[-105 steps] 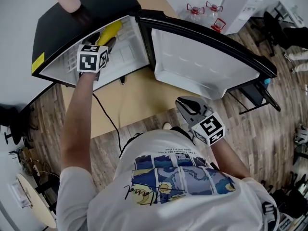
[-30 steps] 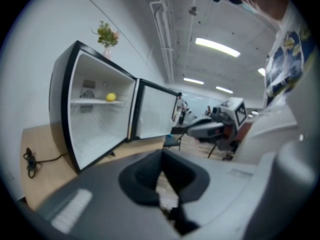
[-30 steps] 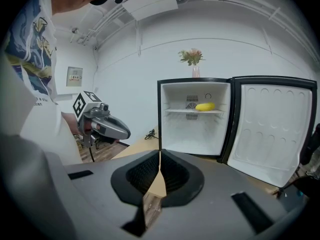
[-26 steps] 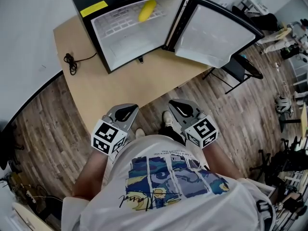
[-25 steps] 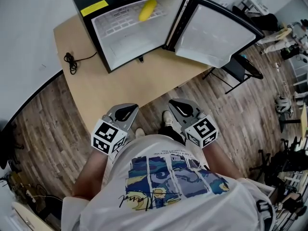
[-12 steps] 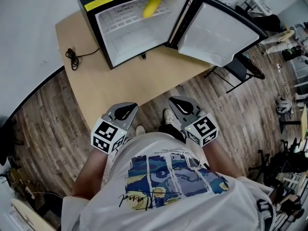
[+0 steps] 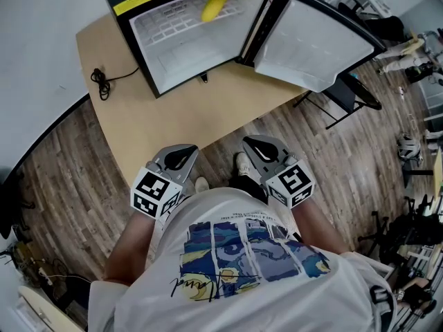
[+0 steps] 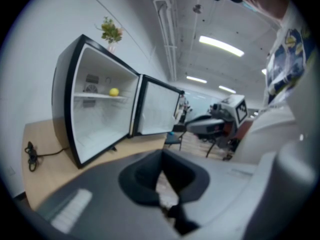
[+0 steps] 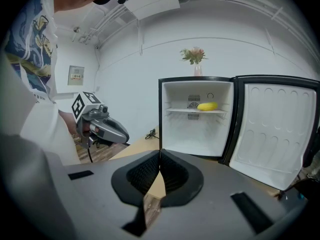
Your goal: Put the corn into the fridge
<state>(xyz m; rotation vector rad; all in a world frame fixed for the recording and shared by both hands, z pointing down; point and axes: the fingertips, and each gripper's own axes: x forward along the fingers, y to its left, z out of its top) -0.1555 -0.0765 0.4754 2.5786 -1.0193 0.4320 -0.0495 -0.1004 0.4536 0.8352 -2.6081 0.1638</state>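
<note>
The left gripper [image 7: 176, 161] is no longer reached into the fridge [image 7: 181, 50]. It is now held back by the body, with its jaws pressed together and nothing between them. The corn [image 7: 214, 4] is left lying on the upper shelf inside, so the main job seems done, and maybe only the door [image 7: 311, 40] is still to be shut. The right gripper [image 7: 263, 154] is kept by the body too, pressed together and empty. On the left, a cable [image 7: 102, 85] is coiled on the table [image 7: 152, 126] beside the fridge. The table's round edge is found just ahead of both grippers. On the right, the door is swung wide past the table's edge, and bare floor [image 7: 325, 164] is seen below it.
</note>
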